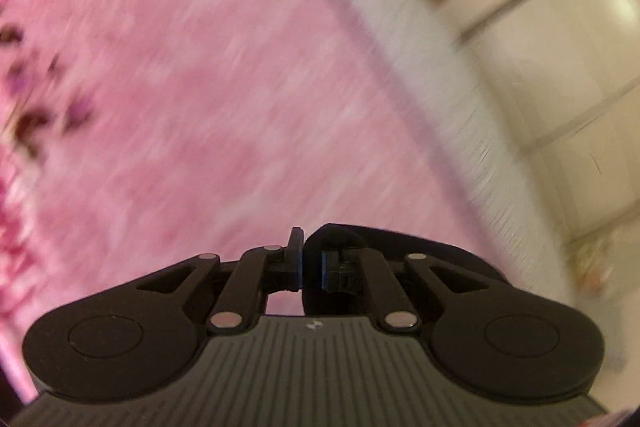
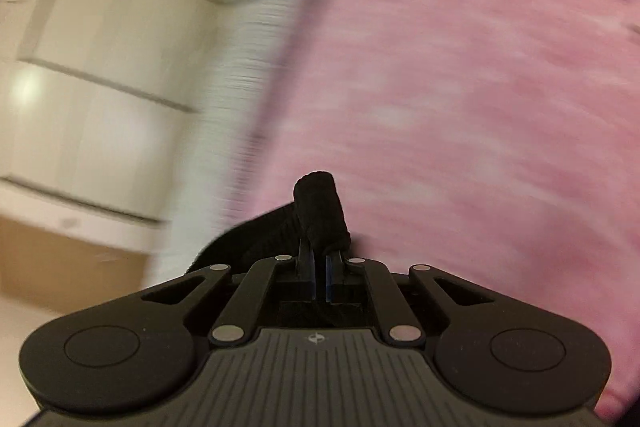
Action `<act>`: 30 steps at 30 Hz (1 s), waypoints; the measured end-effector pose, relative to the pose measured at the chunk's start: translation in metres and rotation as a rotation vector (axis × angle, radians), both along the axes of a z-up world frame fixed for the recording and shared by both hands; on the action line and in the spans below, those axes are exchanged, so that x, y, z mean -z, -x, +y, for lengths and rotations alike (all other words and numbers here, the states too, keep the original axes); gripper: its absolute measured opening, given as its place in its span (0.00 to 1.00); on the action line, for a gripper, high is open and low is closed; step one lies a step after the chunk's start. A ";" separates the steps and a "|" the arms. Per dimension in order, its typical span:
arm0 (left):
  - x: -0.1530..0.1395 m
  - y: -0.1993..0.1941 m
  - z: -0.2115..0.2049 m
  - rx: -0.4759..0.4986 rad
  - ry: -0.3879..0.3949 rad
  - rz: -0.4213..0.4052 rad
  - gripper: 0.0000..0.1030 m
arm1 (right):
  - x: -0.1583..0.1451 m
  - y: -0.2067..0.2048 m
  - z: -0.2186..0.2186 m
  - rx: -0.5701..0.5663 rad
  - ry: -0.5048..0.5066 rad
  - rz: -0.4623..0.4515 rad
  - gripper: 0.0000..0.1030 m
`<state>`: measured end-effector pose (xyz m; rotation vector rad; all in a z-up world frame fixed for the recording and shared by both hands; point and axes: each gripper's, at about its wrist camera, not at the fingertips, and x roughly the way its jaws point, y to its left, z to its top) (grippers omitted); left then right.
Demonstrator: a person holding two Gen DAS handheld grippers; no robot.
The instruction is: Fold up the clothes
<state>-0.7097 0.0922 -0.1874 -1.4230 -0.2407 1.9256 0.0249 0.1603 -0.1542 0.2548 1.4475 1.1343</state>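
Claws tilt downward over a bed covered in a pink blanket (image 1: 192,99), both views smeared by motion. The left claw (image 1: 303,259) is pinched narrow on an edge of black cloth (image 1: 336,237). The right claw (image 2: 319,259) clamps a bunched fold of the same dark cloth, which sticks up between its pads. Cream floor tiles (image 2: 100,75) lie beside the bed.

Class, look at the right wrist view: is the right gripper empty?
No: the right gripper is shut on a fold of black cloth, which sticks up between its fingers above the pink bedspread.
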 end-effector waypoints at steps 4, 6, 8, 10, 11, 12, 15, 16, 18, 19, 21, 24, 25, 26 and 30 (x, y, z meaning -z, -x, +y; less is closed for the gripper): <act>0.053 -0.009 -0.005 0.149 0.153 -0.111 0.03 | 0.021 0.018 -0.024 -0.101 0.124 -0.068 0.07; 0.051 -0.013 0.004 0.241 0.154 -0.095 0.03 | 0.014 0.039 -0.017 -0.232 0.090 -0.142 0.07; 0.035 -0.010 0.021 0.334 0.103 -0.131 0.03 | -0.002 0.048 -0.009 -0.307 -0.006 -0.179 0.07; 0.013 -0.010 0.053 0.438 0.034 -0.188 0.03 | -0.013 0.046 0.005 -0.343 -0.089 -0.173 0.07; -0.002 -0.011 0.076 0.497 -0.006 -0.182 0.03 | -0.017 0.039 0.014 -0.323 -0.121 -0.164 0.06; -0.020 -0.011 0.104 0.542 -0.056 -0.161 0.03 | -0.018 0.029 0.020 -0.275 -0.148 -0.141 0.06; -0.075 -0.015 0.202 0.573 -0.247 -0.116 0.02 | -0.008 -0.011 0.035 -0.010 -0.160 -0.016 0.06; -0.087 -0.020 0.233 0.572 -0.294 -0.119 0.04 | 0.003 -0.027 0.035 0.142 -0.105 0.046 0.06; -0.099 -0.039 0.285 0.610 -0.326 -0.138 0.07 | 0.031 -0.054 0.029 0.410 0.014 0.187 0.06; -0.097 -0.055 0.302 0.659 -0.311 -0.138 0.19 | 0.044 -0.063 0.026 0.516 0.068 0.246 0.06; -0.067 -0.084 0.309 0.721 -0.220 -0.168 0.36 | 0.059 -0.073 0.025 0.584 0.133 0.252 0.06; -0.007 -0.126 0.305 0.789 -0.047 -0.227 0.37 | 0.071 -0.081 0.034 0.538 0.192 0.187 0.07; 0.012 -0.139 0.303 0.811 0.010 -0.247 0.37 | 0.076 -0.083 0.035 0.521 0.210 0.179 0.07; 0.034 -0.149 0.298 0.816 0.066 -0.276 0.37 | 0.081 -0.086 0.036 0.505 0.227 0.171 0.07; 0.109 -0.161 0.255 0.710 0.187 -0.430 0.38 | 0.088 -0.087 0.029 0.463 0.262 0.130 0.07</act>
